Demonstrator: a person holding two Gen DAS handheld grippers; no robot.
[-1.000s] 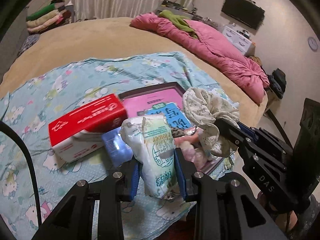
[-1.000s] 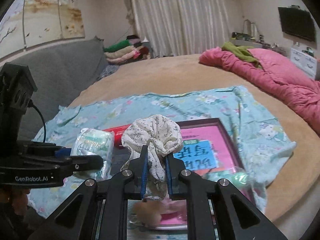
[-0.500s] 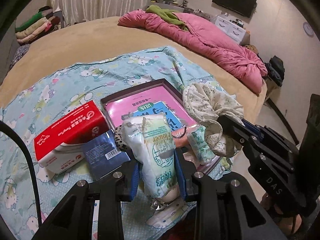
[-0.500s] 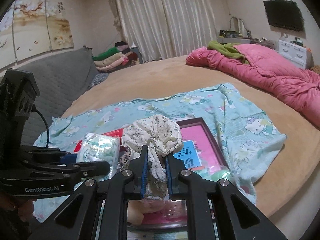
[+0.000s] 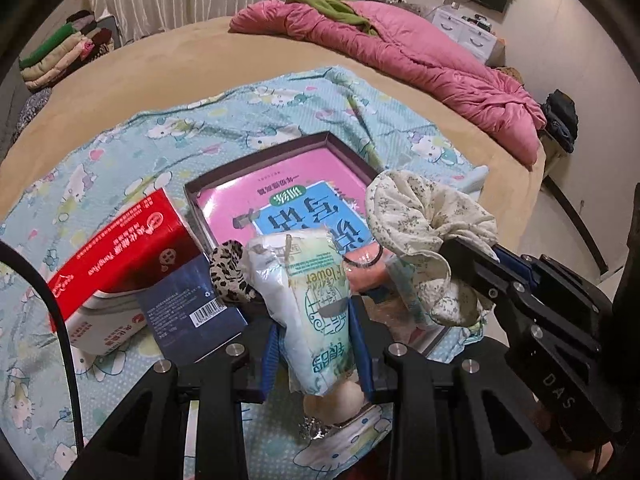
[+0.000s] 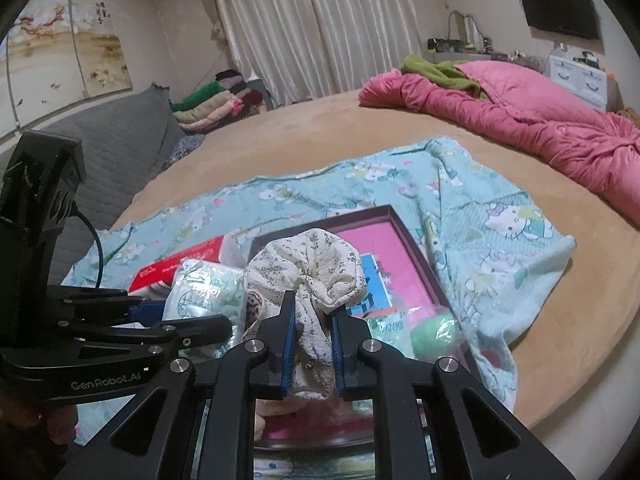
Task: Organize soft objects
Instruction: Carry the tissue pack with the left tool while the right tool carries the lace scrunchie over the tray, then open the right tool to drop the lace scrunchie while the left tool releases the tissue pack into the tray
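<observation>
From the left wrist, the left hand-held gripper (image 5: 316,344) was clamped on a soft tissue pack (image 5: 316,300), held upright above the near edge of the cartoon-print sheet (image 5: 120,152). The pack looked light and squashy, its film wrapper probably slippery, so a hold across its middle seemed safest. Beyond it lay a shallow dark tray (image 5: 256,168) with a pink booklet inside, a red tissue box (image 5: 120,248) and a navy packet (image 5: 192,312) just left of the tray, and a leopard-print scrunchie (image 5: 230,270) at the tray's near corner. The right hand-held gripper entered at the right, carrying a floral scrunchie (image 5: 420,224).

From the right wrist, the right hand-held gripper (image 6: 312,340) was pinched tight on the floral scrunchie (image 6: 308,268), which bunched above the jaws over the tray (image 6: 424,256). It looked limp and weightless, likely to cling to the pads on release. The sheet covered part of a tan round bed (image 6: 320,136), with a pink quilt (image 6: 520,120), white curtains (image 6: 320,28) and folded clothes (image 6: 212,104) behind.
</observation>
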